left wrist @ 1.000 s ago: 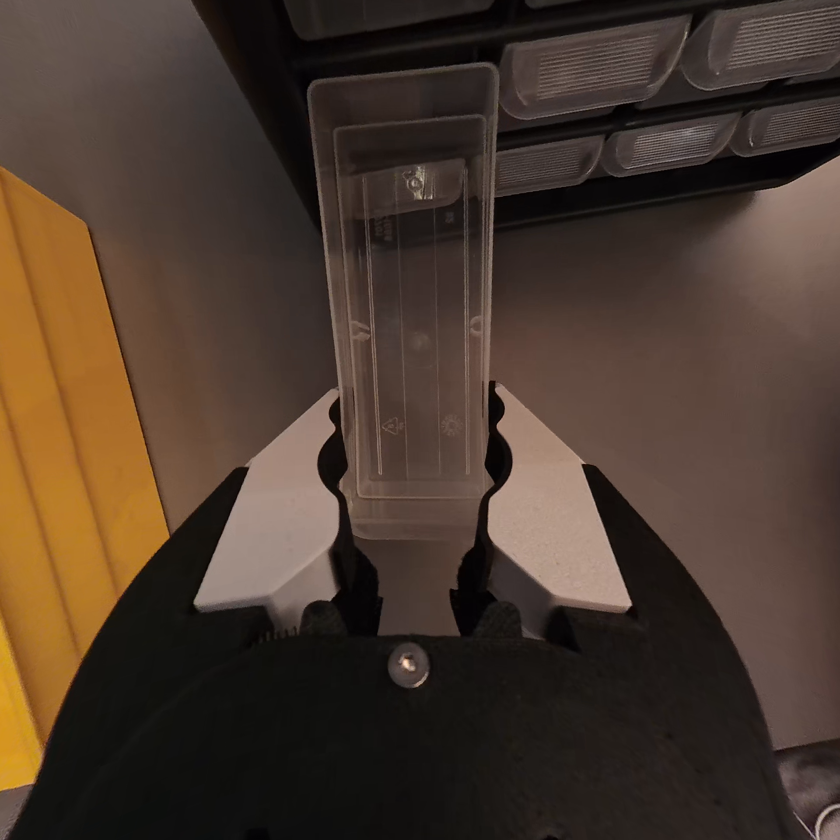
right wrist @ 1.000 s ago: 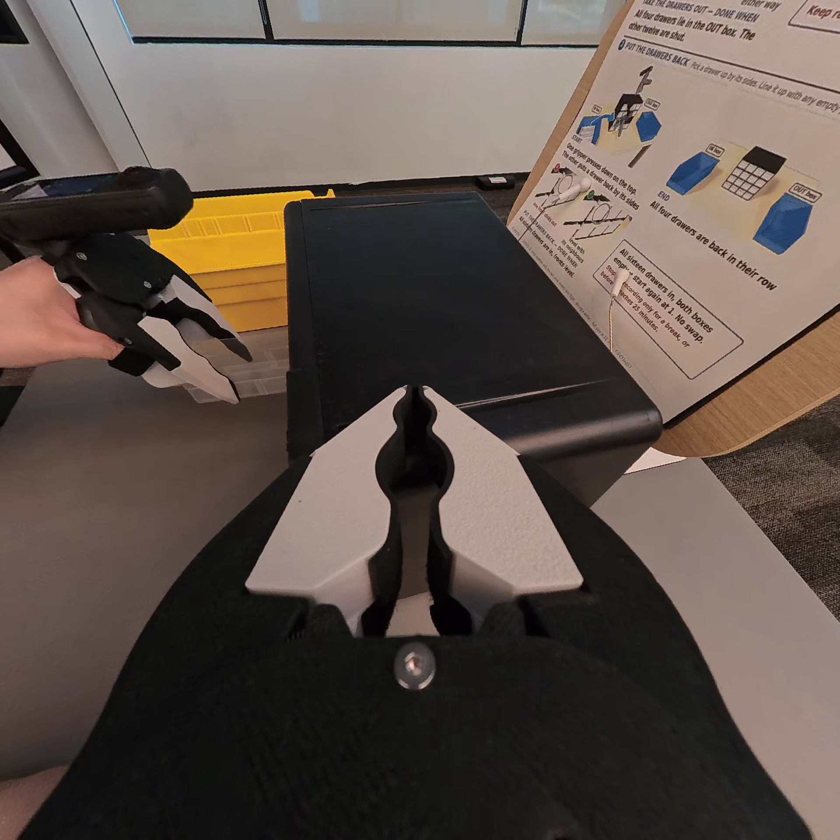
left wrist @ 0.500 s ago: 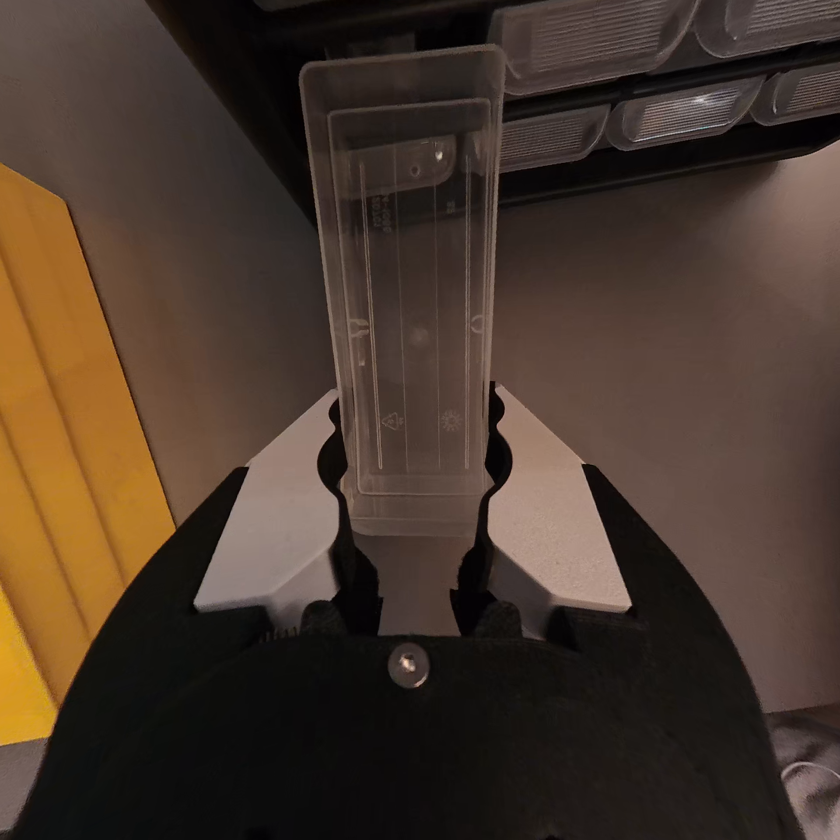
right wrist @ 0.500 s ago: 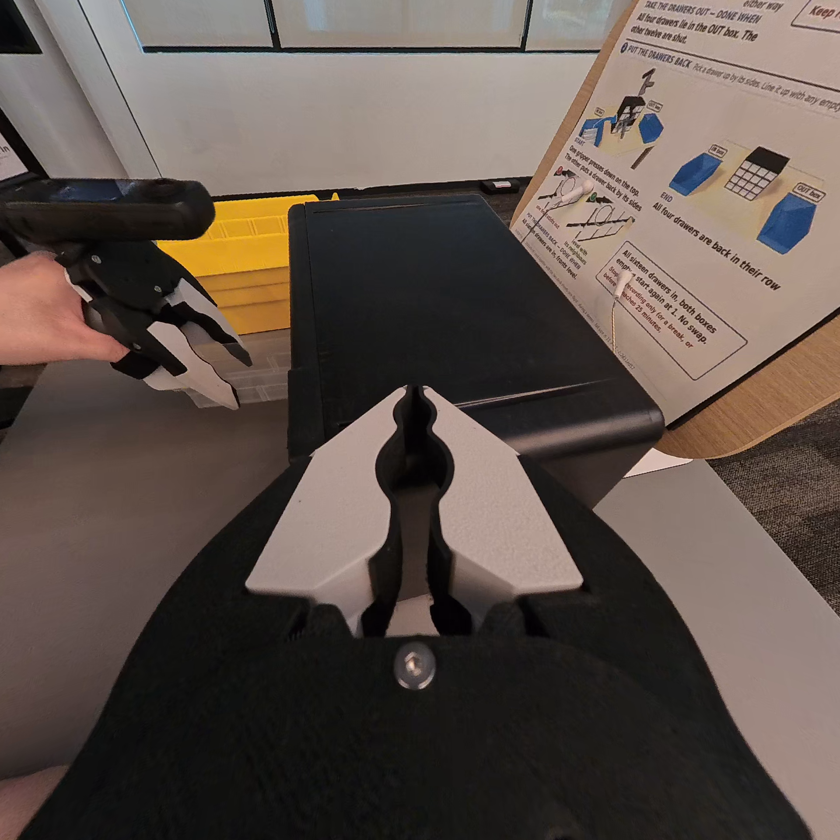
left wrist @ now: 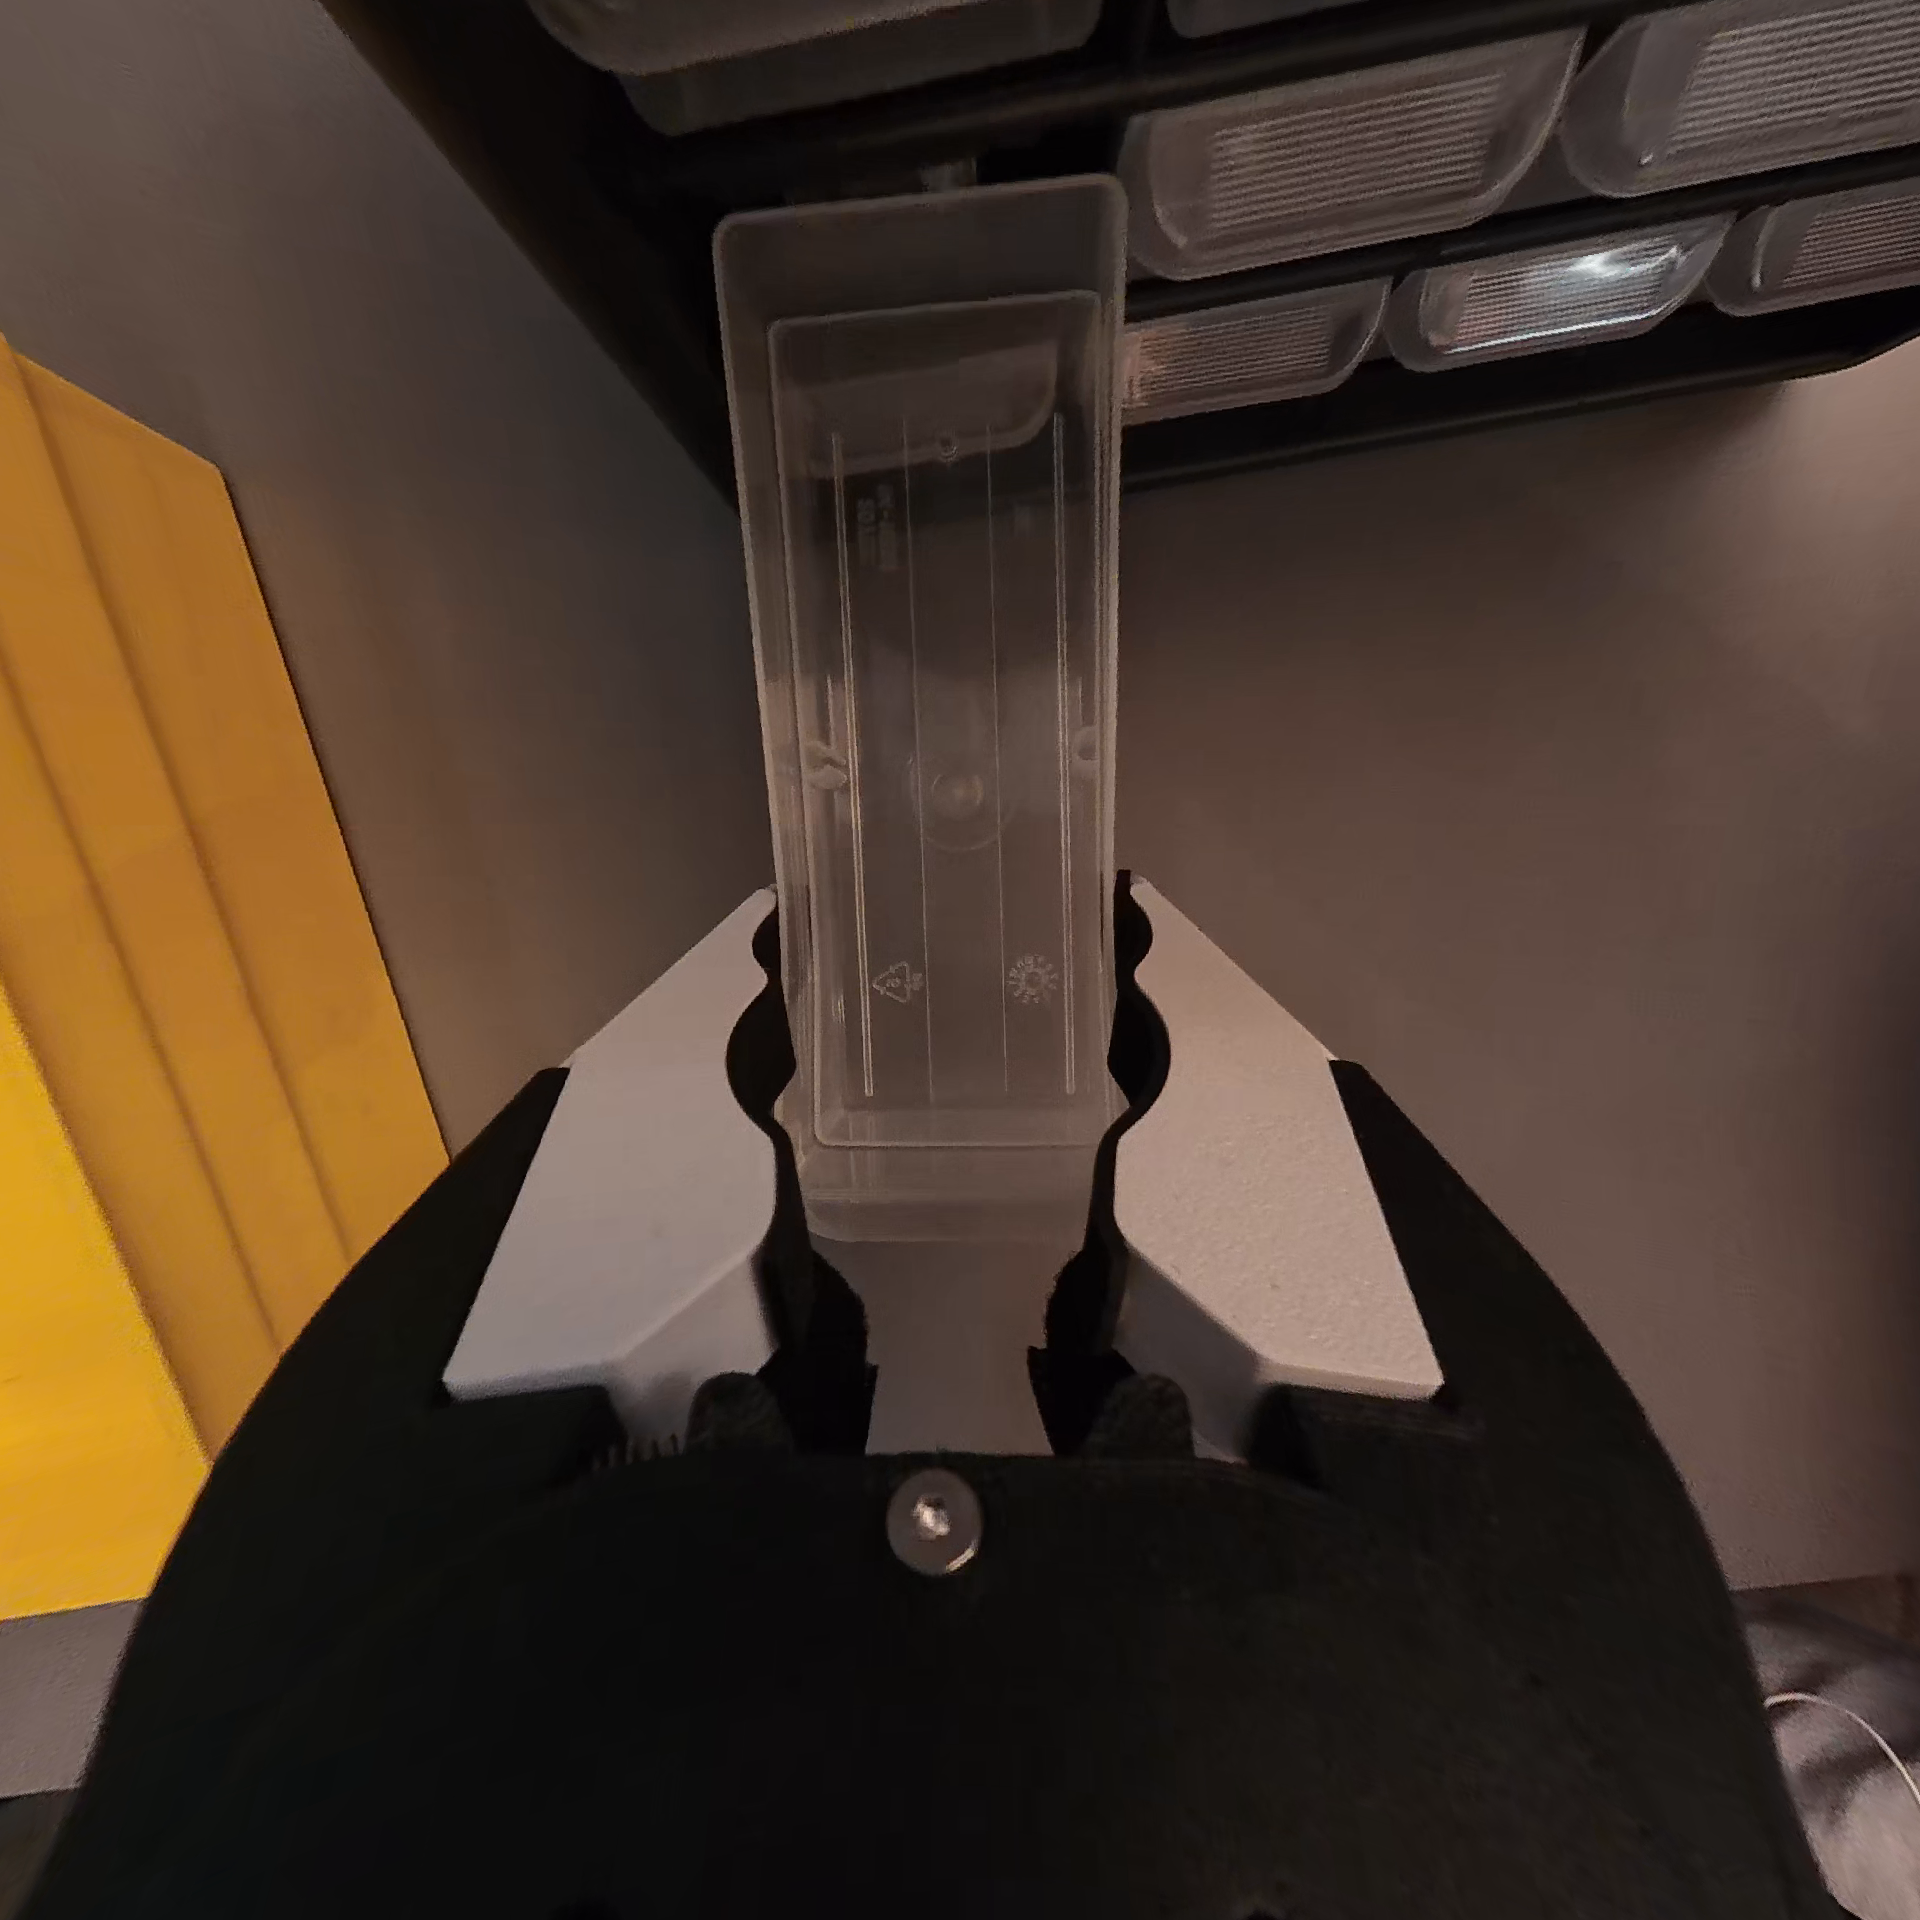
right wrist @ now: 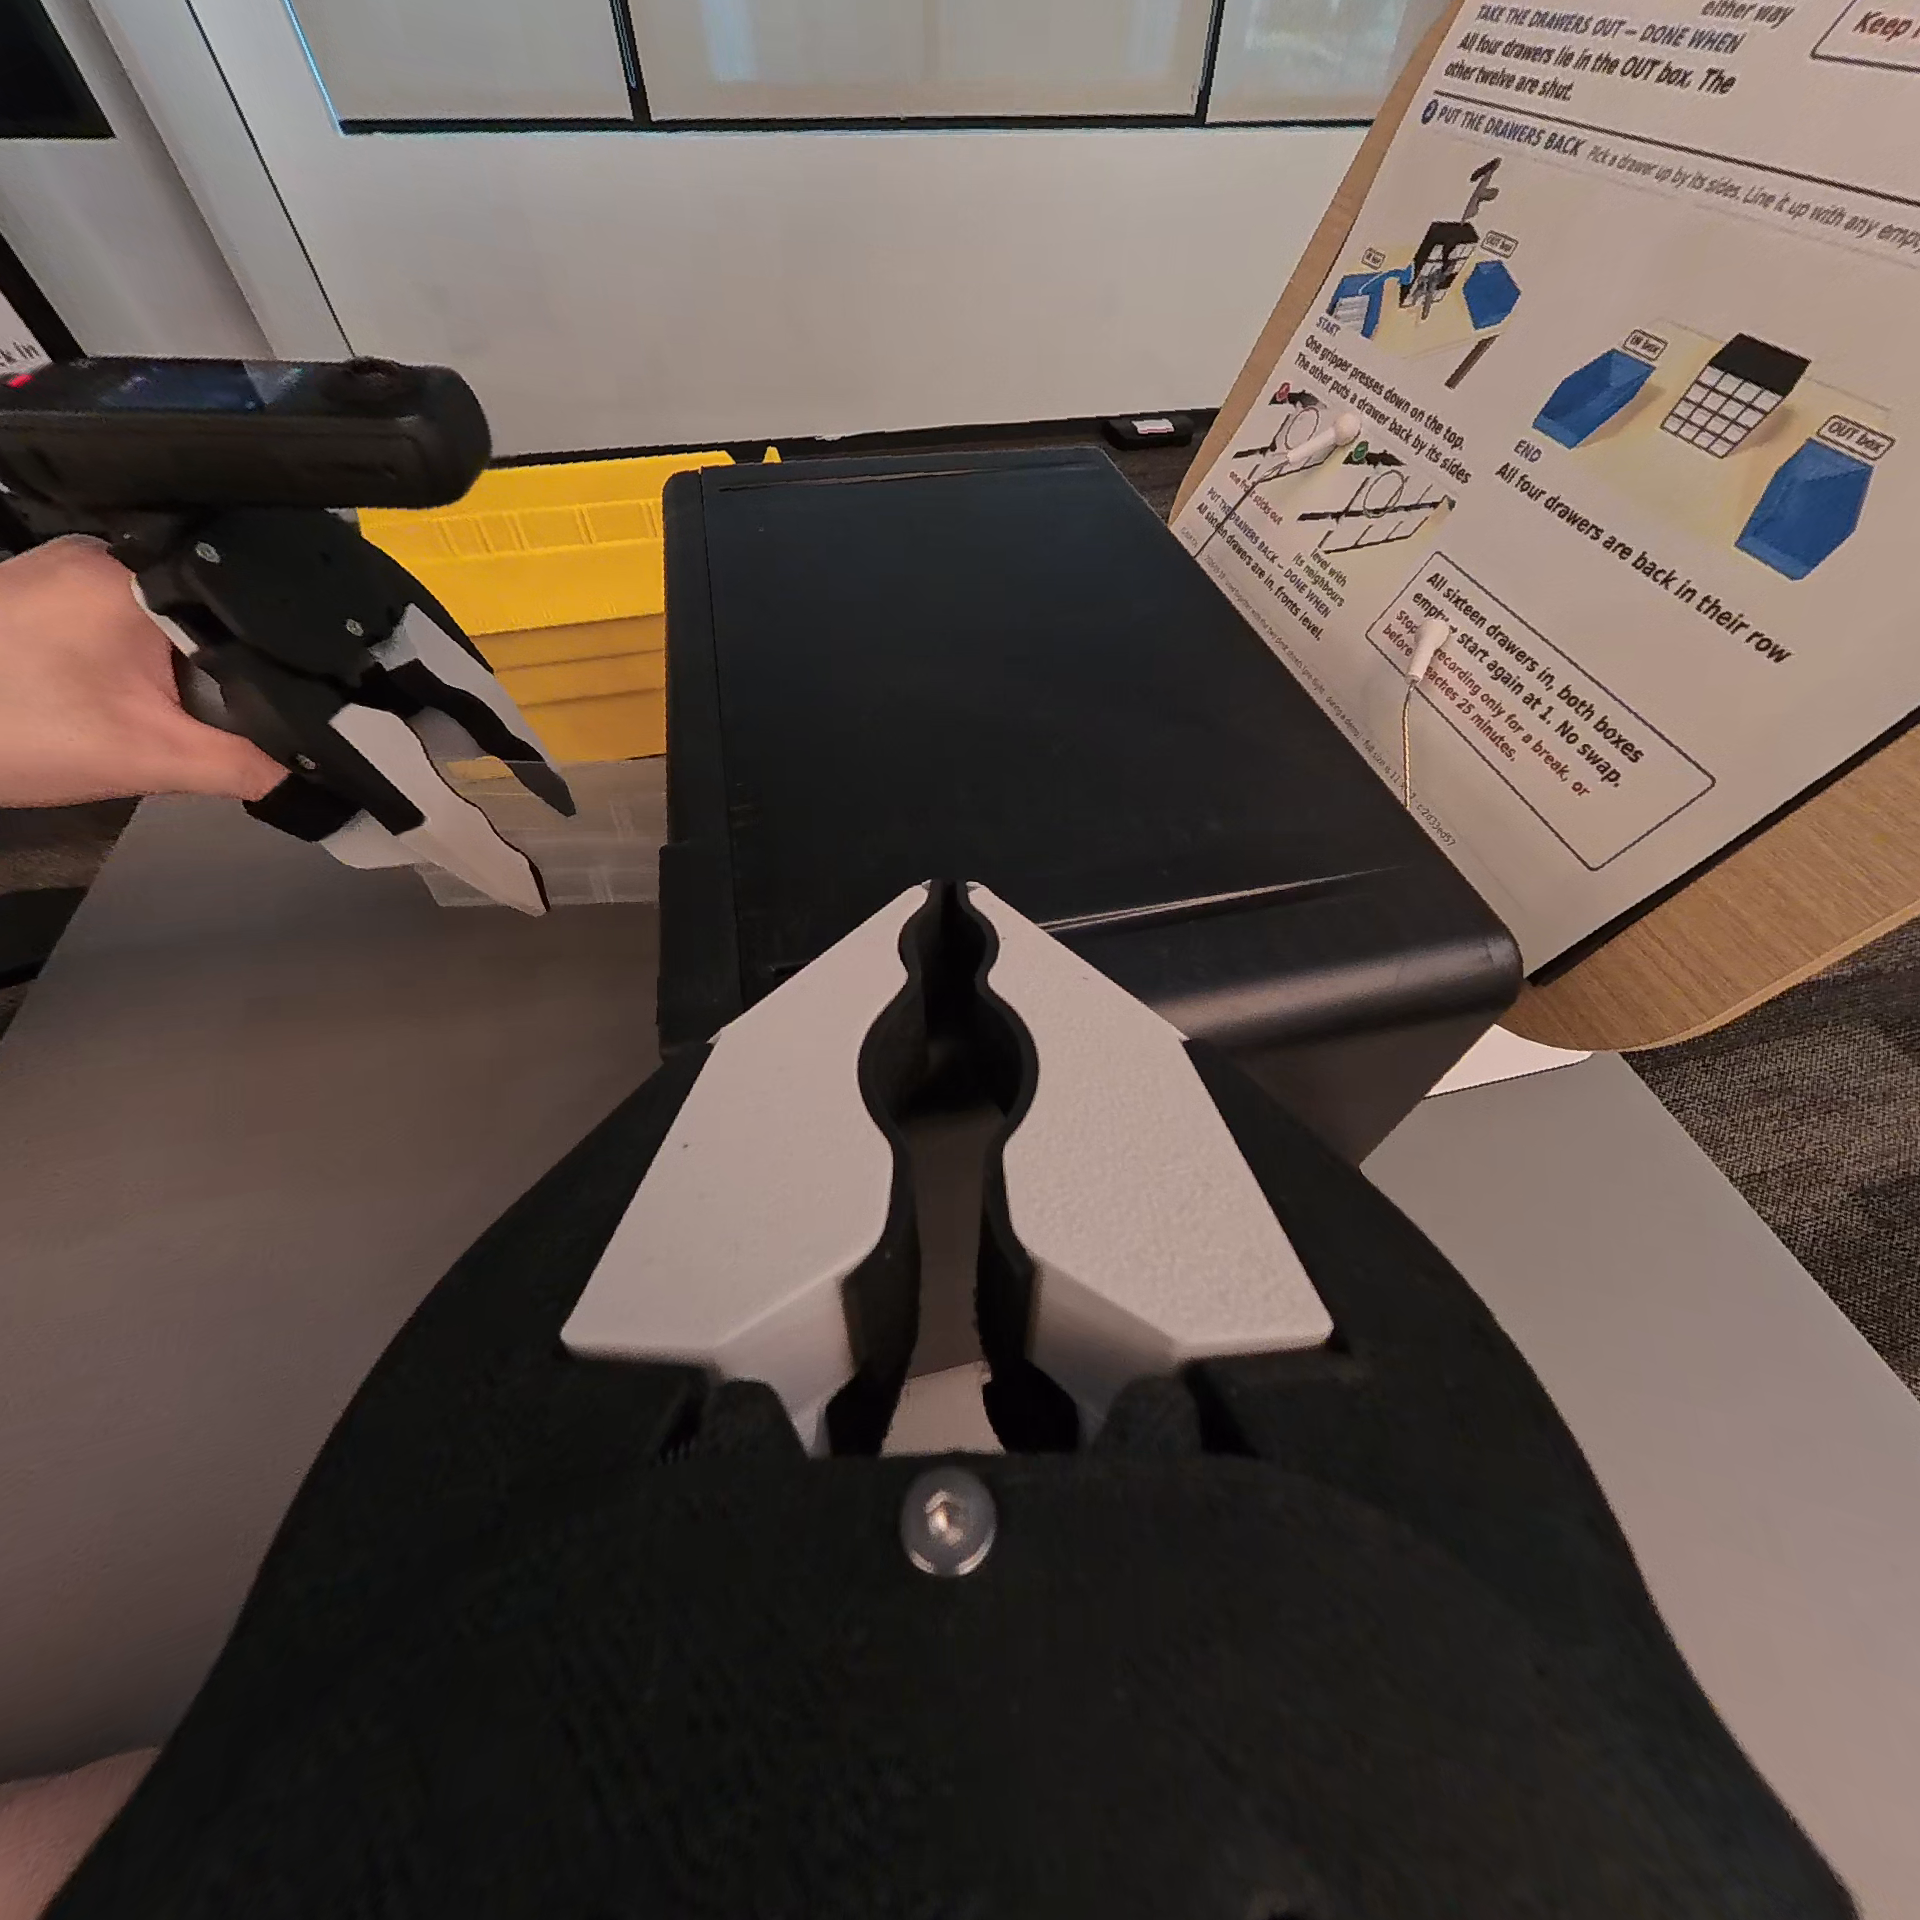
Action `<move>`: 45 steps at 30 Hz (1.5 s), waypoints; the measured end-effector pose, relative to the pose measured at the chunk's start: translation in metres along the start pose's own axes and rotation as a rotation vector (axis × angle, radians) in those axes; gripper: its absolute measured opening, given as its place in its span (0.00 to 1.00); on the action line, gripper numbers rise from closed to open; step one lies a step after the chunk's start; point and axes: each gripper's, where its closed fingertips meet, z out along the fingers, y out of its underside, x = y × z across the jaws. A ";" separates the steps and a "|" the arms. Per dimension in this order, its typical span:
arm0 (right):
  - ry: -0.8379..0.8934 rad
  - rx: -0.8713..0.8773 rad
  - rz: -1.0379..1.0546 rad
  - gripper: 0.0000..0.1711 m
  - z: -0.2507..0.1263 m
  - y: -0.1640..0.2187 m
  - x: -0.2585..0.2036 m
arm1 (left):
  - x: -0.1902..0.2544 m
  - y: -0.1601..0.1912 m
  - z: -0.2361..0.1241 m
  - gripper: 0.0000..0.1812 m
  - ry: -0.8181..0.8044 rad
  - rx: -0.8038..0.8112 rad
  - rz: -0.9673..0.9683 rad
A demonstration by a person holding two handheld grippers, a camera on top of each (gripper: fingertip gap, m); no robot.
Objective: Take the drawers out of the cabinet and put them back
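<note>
My left gripper (left wrist: 945, 904) is shut on the sides of a clear plastic drawer (left wrist: 935, 675) and holds it lengthwise above the grey table. The drawer's far end lies at the left column of the black cabinet (left wrist: 644, 312); I cannot tell whether it is inside a slot. Closed clear drawers (left wrist: 1340, 177) fill the columns to the right. My right gripper (right wrist: 948, 888) is shut and empty, its tips at the front edge of the cabinet top (right wrist: 987, 675). The left gripper (right wrist: 551, 847) also shows at the left of the right wrist view, held by a hand (right wrist: 83, 696).
A yellow bin (left wrist: 125, 935) stands left of the cabinet and also shows in the right wrist view (right wrist: 561, 582). An instruction board (right wrist: 1558, 468) leans right of the cabinet. The grey table (right wrist: 260, 1091) extends in front. The grippers' ends are close to 30 centimeters from one another.
My left gripper has moved right with the drawer, closer to the cabinet's front. My right gripper has stayed shut at the cabinet top.
</note>
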 end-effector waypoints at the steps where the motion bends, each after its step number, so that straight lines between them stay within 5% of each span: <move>1: -0.001 0.000 0.002 0.00 0.000 0.000 0.000 | 0.000 -0.001 -0.001 0.33 0.000 0.004 0.000; 28: -0.010 0.008 0.013 0.00 0.000 0.000 0.000 | -0.006 -0.028 0.011 0.34 -0.033 0.045 -0.017; 37: -0.016 0.012 0.016 0.00 0.000 0.000 0.000 | 0.002 -0.056 0.022 0.37 0.022 0.203 0.012; 45: -0.009 0.005 0.014 0.00 0.000 0.000 0.000 | -0.002 -0.056 -0.018 0.44 -0.005 0.474 0.156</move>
